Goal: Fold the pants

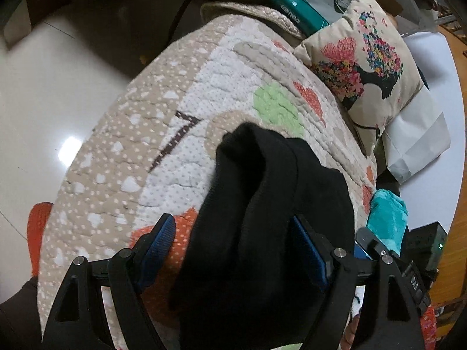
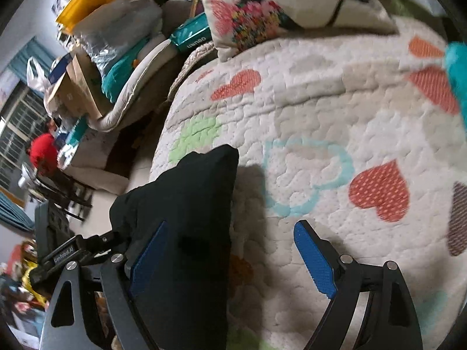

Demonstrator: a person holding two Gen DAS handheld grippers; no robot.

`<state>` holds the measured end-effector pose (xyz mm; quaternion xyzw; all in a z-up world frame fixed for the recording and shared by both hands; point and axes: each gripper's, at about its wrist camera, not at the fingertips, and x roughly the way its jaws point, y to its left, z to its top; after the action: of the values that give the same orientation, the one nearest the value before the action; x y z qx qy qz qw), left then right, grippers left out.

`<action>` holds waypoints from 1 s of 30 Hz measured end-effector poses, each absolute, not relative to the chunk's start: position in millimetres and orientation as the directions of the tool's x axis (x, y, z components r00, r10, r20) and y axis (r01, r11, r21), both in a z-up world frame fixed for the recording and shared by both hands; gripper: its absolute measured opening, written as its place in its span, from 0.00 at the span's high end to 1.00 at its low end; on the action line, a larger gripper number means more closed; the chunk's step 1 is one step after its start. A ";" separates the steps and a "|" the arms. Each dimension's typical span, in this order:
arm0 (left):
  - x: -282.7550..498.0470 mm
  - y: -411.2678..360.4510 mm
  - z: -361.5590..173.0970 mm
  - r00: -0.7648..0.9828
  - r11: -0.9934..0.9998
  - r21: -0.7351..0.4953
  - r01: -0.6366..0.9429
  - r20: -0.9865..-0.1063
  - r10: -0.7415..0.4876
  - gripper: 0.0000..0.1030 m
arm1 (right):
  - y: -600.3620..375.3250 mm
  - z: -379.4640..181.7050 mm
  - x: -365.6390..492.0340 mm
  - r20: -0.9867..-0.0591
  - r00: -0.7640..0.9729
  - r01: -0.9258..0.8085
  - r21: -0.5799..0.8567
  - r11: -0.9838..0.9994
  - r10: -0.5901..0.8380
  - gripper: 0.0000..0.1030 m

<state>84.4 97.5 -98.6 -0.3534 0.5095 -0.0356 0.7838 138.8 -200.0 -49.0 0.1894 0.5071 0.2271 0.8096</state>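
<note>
Black pants [image 1: 262,189] lie bunched in thick folds on a heart-patterned quilt [image 1: 175,110]. My left gripper [image 1: 232,220] straddles the bundle with its jaws wide. The cloth touches the right blue pad [image 1: 309,253], and a strip of quilt shows beside the left pad [image 1: 159,242]. In the right wrist view the pants [image 2: 189,192] rise to a point over the quilt [image 2: 321,102]. My right gripper [image 2: 232,224] stands open. Its left pad [image 2: 149,256] rests against the cloth and its right pad [image 2: 315,259] is over bare quilt.
A floral pillow [image 1: 359,67] leans at the quilt's far side, with a white paper bag [image 1: 414,140] and a teal cloth [image 1: 385,218] to the right. The glossy floor [image 1: 43,87] drops off to the left. Boxes and bags [image 2: 102,43] crowd the far left.
</note>
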 end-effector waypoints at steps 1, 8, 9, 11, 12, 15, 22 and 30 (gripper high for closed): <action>85.2 95.1 -99.6 0.477 0.756 -0.582 -0.300 -0.778 -0.409 0.22 | -199.9 -54.6 140.5 -0.732 0.375 -0.163 0.552 0.818 0.569 0.12; 89.0 85.5 -100.7 0.491 0.805 -0.542 -0.243 -0.784 -0.379 0.18 | -189.7 -72.4 147.4 -0.692 0.329 -0.153 0.632 0.760 0.642 0.12; 89.9 84.8 -100.8 0.490 0.804 -0.547 -0.231 -0.780 -0.390 0.18 | -187.5 -73.9 148.2 -0.683 0.322 -0.153 0.646 0.748 0.656 0.12; 91.1 84.9 -100.6 0.490 0.793 -0.570 -0.215 -0.765 -0.417 0.39 | -183.7 -76.5 149.4 -0.663 0.302 -0.158 0.673 0.722 0.685 0.19; 91.8 85.2 -100.6 0.487 0.780 -0.589 -0.209 -0.755 -0.440 0.44 | -182.0 -78.3 149.9 -0.653 0.292 -0.160 0.686 0.709 0.698 0.21; 91.4 84.6 -99.0 0.489 0.765 -0.610 -0.205 -0.742 -0.460 0.56 | -177.9 -82.3 150.7 -0.609 0.260 -0.155 0.739 0.655 0.749 0.45; 92.0 80.7 -90.3 0.510 0.757 -0.622 -0.199 -0.725 -0.462 0.57 | -173.0 -65.7 146.2 -0.607 0.282 -0.192 0.723 0.663 0.743 0.52; 114.7 55.0 -73.3 0.536 0.765 -0.625 -0.158 -0.705 -0.465 0.57 | -182.0 -36.1 147.1 -0.611 0.367 -0.261 0.656 0.708 0.702 0.52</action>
<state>114.7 55.0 -73.3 -0.3298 0.4722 -0.0943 0.8120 147.1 -182.0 -36.1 0.2325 0.4740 0.3032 0.7933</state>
